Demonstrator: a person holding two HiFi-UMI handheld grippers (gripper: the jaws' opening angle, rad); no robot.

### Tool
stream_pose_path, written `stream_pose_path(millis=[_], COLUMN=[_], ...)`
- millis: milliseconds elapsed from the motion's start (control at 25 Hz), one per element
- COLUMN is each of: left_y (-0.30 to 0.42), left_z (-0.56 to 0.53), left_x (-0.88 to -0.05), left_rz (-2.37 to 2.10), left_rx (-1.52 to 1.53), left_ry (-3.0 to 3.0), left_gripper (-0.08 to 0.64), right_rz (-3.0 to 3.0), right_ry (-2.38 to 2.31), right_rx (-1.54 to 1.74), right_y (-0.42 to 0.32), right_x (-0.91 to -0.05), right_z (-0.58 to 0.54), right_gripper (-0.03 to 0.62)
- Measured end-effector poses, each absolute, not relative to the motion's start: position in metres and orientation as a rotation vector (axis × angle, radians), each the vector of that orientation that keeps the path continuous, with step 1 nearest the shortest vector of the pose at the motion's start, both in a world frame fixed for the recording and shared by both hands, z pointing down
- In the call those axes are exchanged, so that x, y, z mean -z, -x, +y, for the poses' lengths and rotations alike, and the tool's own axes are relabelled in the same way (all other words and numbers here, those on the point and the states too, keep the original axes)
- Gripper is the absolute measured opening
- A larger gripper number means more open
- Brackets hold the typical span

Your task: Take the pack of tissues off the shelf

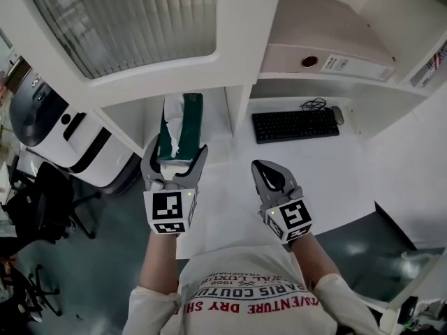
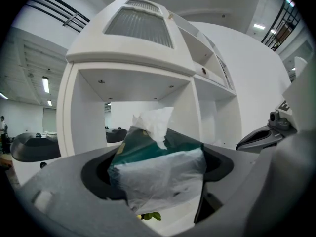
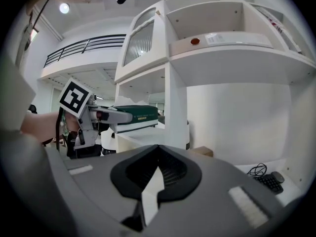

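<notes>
A dark green pack of tissues point(image 1: 180, 128) lies on the low white shelf point(image 1: 218, 124), with a white tissue sticking out of its top. My left gripper point(image 1: 174, 160) reaches onto the shelf, its jaws closed against both sides of the pack's near end. Its own view has the clear-wrapped end of the pack point(image 2: 158, 167) filling the space between the jaws. My right gripper point(image 1: 267, 176) hangs over the desk to the right of the shelf post, shut and holding nothing. From the right gripper view, the left gripper point(image 3: 98, 116) and the pack point(image 3: 138, 115) are seen side-on.
A black keyboard point(image 1: 295, 125) and a mouse point(image 1: 338, 114) lie on the desk at the right. A binder point(image 1: 328, 61) lies on the shelf above them. A frosted cabinet door point(image 1: 126, 19) hangs over the tissue shelf. A white machine point(image 1: 63, 131) and a dark chair point(image 1: 42, 208) stand at the left.
</notes>
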State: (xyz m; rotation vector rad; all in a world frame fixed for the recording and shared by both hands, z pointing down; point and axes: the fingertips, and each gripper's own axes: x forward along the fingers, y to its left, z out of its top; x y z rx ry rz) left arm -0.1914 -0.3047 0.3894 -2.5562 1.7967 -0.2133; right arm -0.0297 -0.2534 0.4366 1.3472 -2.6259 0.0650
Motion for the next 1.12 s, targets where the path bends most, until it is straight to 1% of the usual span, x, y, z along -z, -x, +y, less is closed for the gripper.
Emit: stream_pose_path(millis=[160, 400, 600, 960, 1120], left_y=[0.187, 0.17, 0.155, 0.145, 0.145], left_z=[-0.273, -0.228, -0.194, -0.161, -0.157], left_x=[-0.387, -0.374, -0.38, -0.397, -0.399], left_rz=[1.787, 1.751, 1.724, 1.692, 1.695], left_rx=[0.221, 0.128, 0.129, 0.148, 0.146], left_ry=[2.545, 2.557, 2.576, 2.615, 2.623], left_gripper=[0.437, 0.439, 0.439, 0.439, 0.439], right_rz=[-2.645, -2.673, -2.686, -2.727, -2.759], right_ry=[-1.326, -1.314, -1.312, -1.32, -1.305], right_rx=[-0.069, -0.056, -0.038, 0.035, 0.118], right_y=[0.024, 0.011, -0.005, -0.02, -0.016], right_x=[-0.434, -0.42, -0.414, -0.398, -0.384], right_z=[-0.235, -0.21, -0.192, -0.173, -0.169], right_gripper=[0.001, 0.001, 0.0, 0.0, 0.0])
